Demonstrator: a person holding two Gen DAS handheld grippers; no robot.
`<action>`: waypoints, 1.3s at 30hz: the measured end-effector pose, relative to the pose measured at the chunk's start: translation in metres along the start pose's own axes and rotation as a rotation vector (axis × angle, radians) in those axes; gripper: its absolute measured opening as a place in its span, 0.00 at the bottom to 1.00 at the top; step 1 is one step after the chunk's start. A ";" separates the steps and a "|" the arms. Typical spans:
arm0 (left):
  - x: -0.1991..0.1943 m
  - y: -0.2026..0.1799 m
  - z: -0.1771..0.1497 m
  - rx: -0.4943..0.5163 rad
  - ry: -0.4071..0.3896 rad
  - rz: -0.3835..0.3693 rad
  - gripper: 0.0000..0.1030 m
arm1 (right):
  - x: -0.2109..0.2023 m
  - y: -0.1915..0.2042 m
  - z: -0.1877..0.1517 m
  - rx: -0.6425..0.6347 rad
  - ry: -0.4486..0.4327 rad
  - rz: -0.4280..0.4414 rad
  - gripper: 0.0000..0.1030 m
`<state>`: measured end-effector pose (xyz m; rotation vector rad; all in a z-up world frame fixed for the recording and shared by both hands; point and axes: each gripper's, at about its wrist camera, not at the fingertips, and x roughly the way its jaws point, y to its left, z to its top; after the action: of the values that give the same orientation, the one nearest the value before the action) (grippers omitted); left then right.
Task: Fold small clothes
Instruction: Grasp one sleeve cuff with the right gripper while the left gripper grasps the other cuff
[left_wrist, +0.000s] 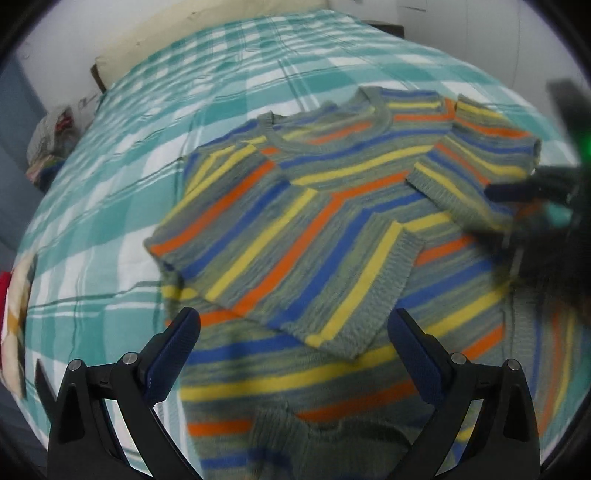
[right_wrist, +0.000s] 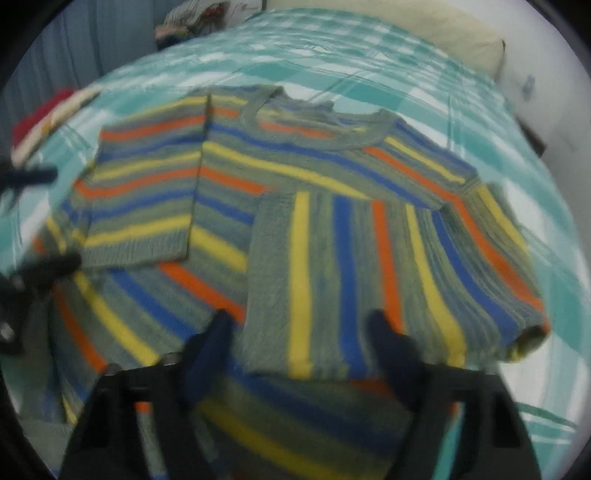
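Folding's approx halfway: striped sweater (left_wrist: 332, 206) mid-bed (left_wrist: 110, 229), both sleeves folded in; bottom hem fold left. Left gripper (left_wrist: 295, 343) spread wide, empty; right gripper (right_wrist: 299, 332) narrower, nothing pinched.

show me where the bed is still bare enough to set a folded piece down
Bare teal-and-white checked bedspread lies between the striped knit sweater and the cream pillow, and along the sweater's side toward the red and cream cloth. The crowded part is the sweater itself, with both sleeves folded in and the claws over its hem.
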<state>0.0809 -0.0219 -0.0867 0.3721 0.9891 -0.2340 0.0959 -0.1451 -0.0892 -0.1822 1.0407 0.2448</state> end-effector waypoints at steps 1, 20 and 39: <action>0.002 -0.001 0.001 0.013 0.001 -0.001 0.99 | -0.007 -0.011 0.003 0.046 -0.016 0.000 0.17; 0.025 -0.037 0.009 0.161 0.030 0.042 0.89 | -0.100 -0.202 -0.076 0.539 -0.150 0.058 0.07; -0.046 0.236 -0.004 -0.557 -0.130 -0.001 0.03 | -0.126 -0.291 -0.126 0.754 -0.186 -0.031 0.07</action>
<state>0.1376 0.1958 -0.0032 -0.1511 0.8839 0.0220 0.0138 -0.4713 -0.0326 0.4968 0.8821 -0.1655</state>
